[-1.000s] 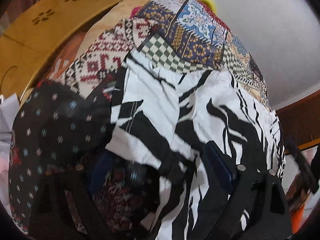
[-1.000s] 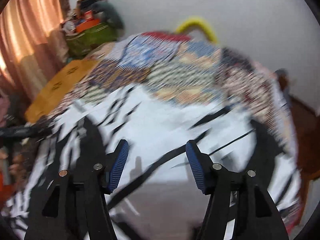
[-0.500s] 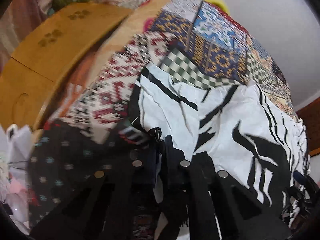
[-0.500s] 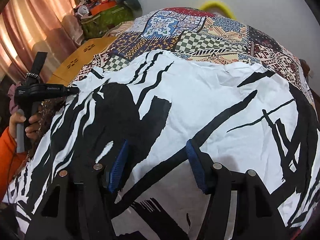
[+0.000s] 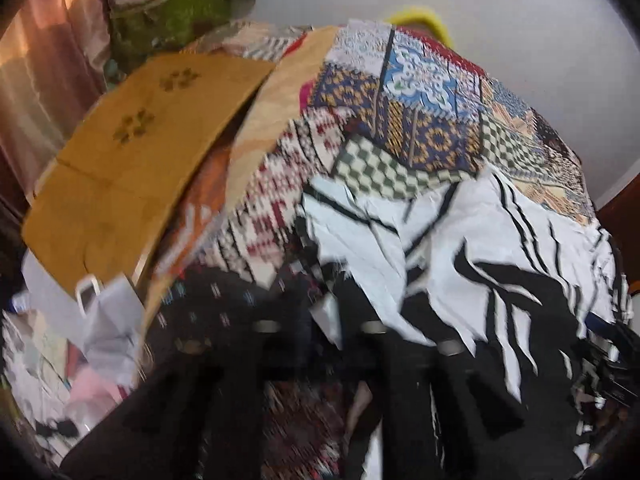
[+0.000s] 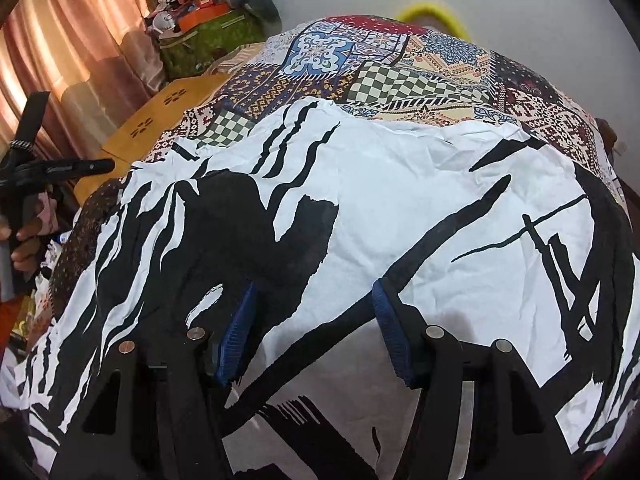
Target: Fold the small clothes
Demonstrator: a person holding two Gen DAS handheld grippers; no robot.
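Note:
A white garment with black brush-stroke print [image 6: 400, 208] lies spread over the patchwork bedcover [image 6: 400, 68]. My right gripper [image 6: 314, 332] is open, its blue-padded fingers [image 6: 236, 340] just above the cloth's near part, holding nothing. In the blurred left wrist view my left gripper [image 5: 324, 320] has its jaws close together on the garment's left edge [image 5: 352, 236], with a strip of white cloth between the fingers. A dark dotted cloth [image 5: 224, 308] lies under that edge. The left gripper's handle also shows in the right wrist view [image 6: 56, 168].
A low yellow wooden table [image 5: 136, 168] stands left of the bed. A green bag with clutter [image 6: 208, 40] sits at the back by orange curtains [image 6: 72, 32]. A white paper bag [image 5: 108, 320] and loose items lie on the floor at left.
The left gripper went from open over the cloth to closed on the garment's left edge and has pulled back. The right gripper stayed open and barely moved.

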